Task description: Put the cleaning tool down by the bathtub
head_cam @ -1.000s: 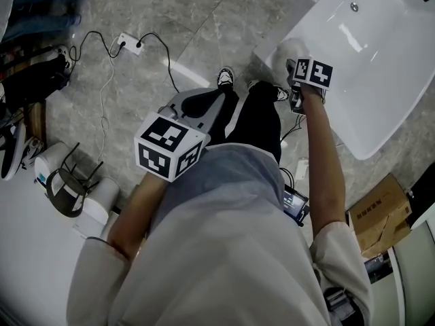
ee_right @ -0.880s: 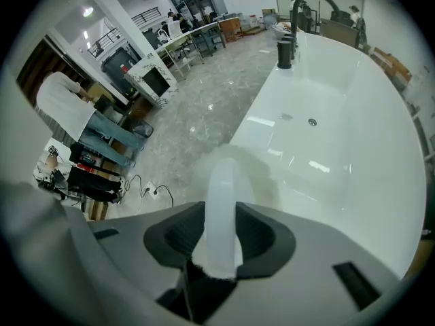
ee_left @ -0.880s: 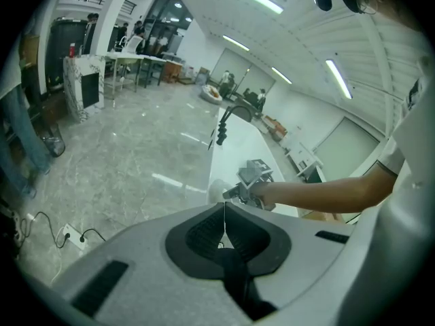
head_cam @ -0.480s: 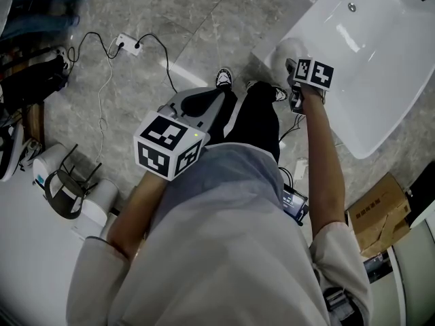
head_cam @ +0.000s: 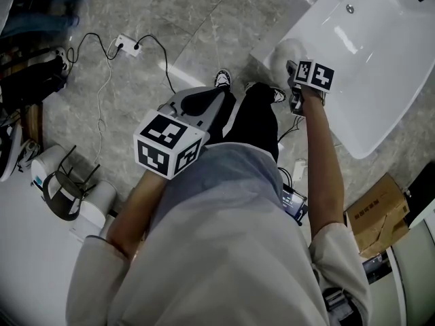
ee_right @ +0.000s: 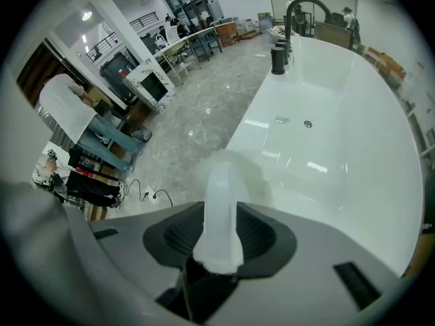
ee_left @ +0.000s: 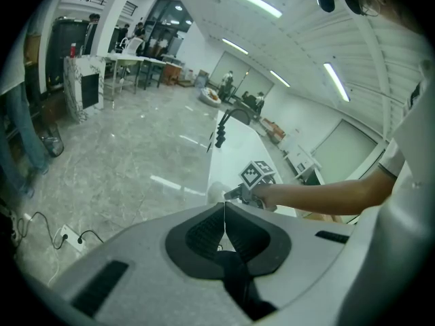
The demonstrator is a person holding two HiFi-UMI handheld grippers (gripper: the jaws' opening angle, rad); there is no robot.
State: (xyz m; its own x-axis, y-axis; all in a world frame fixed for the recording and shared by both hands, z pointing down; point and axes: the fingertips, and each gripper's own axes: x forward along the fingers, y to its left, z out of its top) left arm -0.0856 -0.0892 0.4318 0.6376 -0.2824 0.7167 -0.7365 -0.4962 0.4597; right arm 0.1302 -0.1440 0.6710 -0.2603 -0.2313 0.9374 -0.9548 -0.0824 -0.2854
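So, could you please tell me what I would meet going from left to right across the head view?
Power strip → left gripper → right gripper, whose jaws have just been opening with the cleaning tool between them → cardboard box.

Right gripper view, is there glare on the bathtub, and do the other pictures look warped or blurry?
Right gripper view: bright streaks of glare on the bathtub; the brush near the lens looks soft. Left gripper view: wide-angle bending curves the ceiling lights. Head view: fairly sharp, one light streak on the floor.
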